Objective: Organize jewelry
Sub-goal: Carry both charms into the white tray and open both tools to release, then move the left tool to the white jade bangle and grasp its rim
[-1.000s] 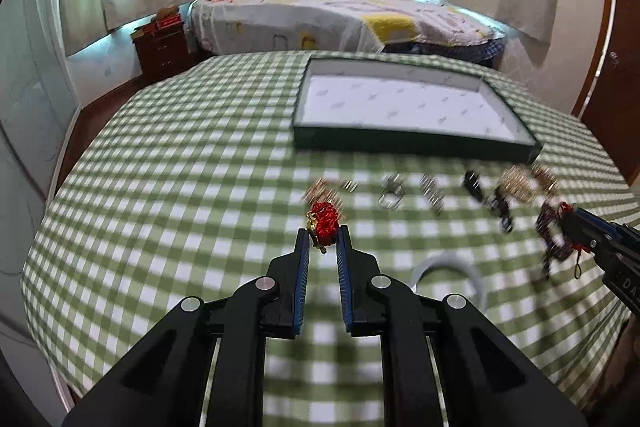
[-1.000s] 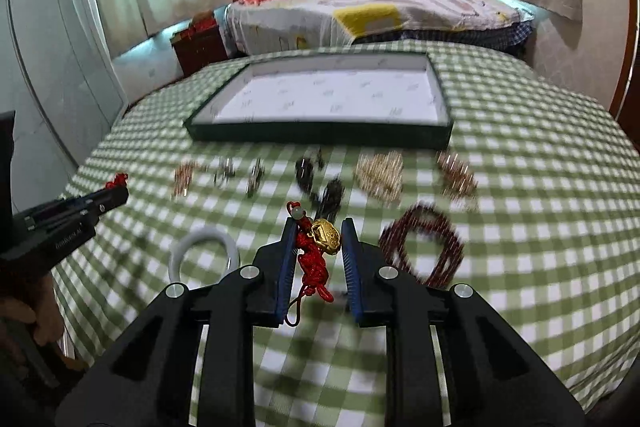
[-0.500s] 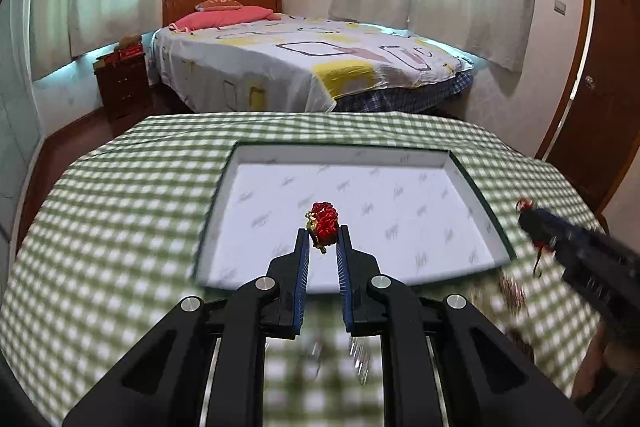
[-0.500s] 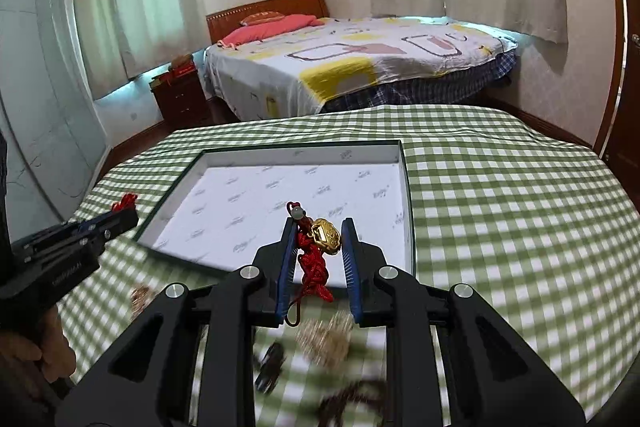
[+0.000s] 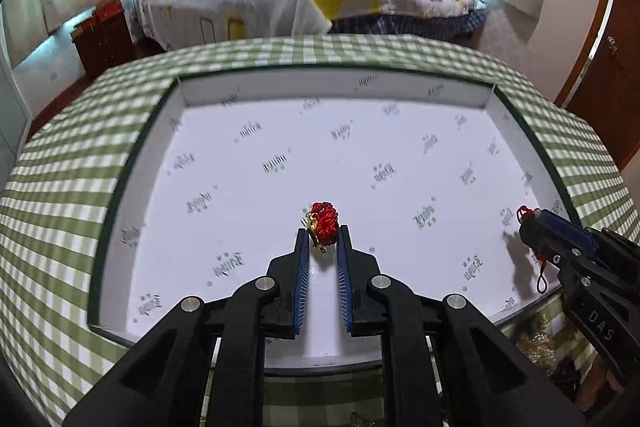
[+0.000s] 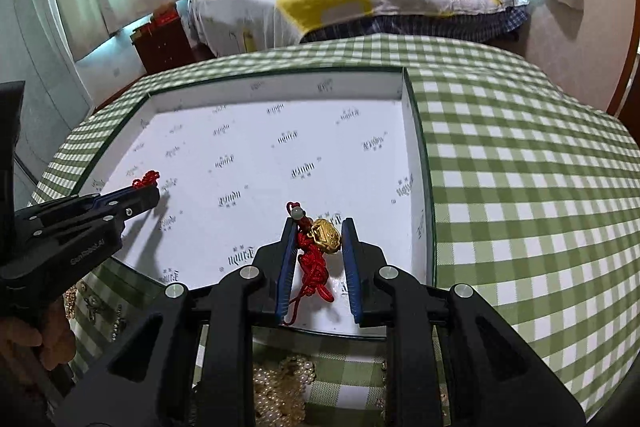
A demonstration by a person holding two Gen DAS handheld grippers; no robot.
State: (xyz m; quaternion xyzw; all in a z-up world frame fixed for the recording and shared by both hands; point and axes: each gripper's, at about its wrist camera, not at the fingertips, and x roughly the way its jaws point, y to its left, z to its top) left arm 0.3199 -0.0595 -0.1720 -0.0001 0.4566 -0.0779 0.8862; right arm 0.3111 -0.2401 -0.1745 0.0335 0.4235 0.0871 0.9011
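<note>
Over white tray (image 5: 136, 195), left tool (image 5: 322, 241) pinching red knot charm (image 5: 325, 221), right tool (image 6: 318, 235) pinching gold pendant (image 6: 326, 235)

Reds, gold and green check over a white tray

The left claw (image 5: 323, 241) is black with blue pads (image 5: 301, 291) and carries a bright red knotted charm (image 5: 325, 223) with a gold glint; the right claw (image 6: 319, 242) is likewise black and blue, around a gold pendant (image 6: 326, 235) on red cord (image 6: 314, 273). The tray (image 5: 240, 95) is white inside, dotted with small grey printed marks, with a dark green rim. The surface (image 6: 520, 187) wears a green-and-white check cloth.
</note>
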